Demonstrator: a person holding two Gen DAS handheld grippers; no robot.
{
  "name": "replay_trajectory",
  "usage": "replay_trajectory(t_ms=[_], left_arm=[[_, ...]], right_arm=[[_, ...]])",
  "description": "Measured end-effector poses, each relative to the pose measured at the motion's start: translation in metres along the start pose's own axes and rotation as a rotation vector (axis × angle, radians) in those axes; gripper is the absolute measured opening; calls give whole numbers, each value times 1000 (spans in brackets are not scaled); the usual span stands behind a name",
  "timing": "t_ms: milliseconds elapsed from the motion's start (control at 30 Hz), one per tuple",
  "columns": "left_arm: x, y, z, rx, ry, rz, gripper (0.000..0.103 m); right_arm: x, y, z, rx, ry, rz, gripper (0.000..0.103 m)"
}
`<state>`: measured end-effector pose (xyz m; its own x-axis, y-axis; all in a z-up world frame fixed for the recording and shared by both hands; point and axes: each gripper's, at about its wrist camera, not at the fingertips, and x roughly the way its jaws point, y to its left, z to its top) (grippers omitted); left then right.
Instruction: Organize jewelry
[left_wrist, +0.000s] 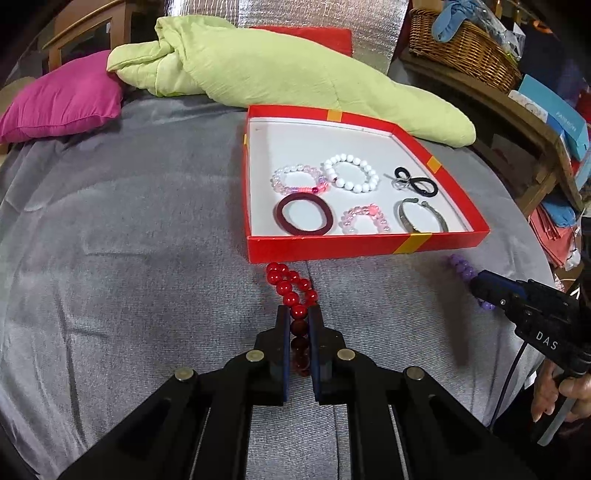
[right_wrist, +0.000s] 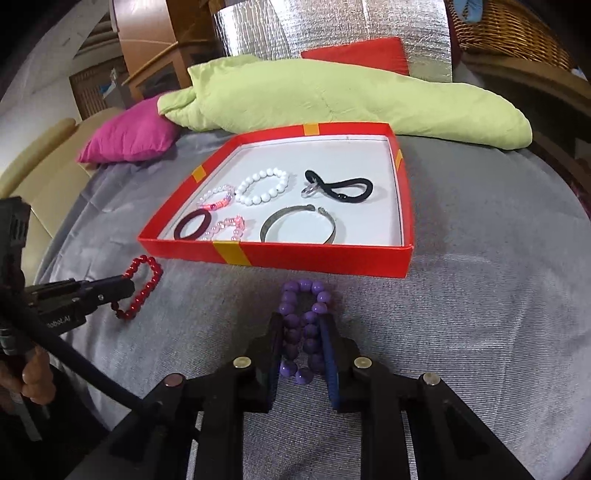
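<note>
left gripper (left_wrist: 299, 314) | black, blue pads, silver bolts | right gripper (right_wrist: 303, 325) | seemingly alike

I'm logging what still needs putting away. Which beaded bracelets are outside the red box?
Two: the red bead bracelet, clamped in the left gripper, and the purple bead bracelet, clamped in the right gripper. The white and pink ones lie inside the red box.

Glossy red beads (left_wrist: 291, 291), matt cardboard box (left_wrist: 325, 247), grey woven cloth (left_wrist: 147, 258).

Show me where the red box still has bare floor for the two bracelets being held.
Free: the back half of the red box, behind the white bead bracelet, and its back left corner. Crowded: the front half, from the maroon hair tie to the silver bangle.
</note>
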<state>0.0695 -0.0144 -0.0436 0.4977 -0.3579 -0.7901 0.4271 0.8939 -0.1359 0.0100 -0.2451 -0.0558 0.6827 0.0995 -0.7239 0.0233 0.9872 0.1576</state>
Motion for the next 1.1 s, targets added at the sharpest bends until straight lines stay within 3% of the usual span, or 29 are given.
replay_trajectory(t_ms=[933, 1100], left_arm=[[-21, -9, 5, 35, -89, -47, 10], [-7, -6, 4, 16, -21, -15, 10]], right_arm=[[-17, -5, 4, 34, -50, 72, 21], [-10, -7, 3, 25, -22, 32, 21]])
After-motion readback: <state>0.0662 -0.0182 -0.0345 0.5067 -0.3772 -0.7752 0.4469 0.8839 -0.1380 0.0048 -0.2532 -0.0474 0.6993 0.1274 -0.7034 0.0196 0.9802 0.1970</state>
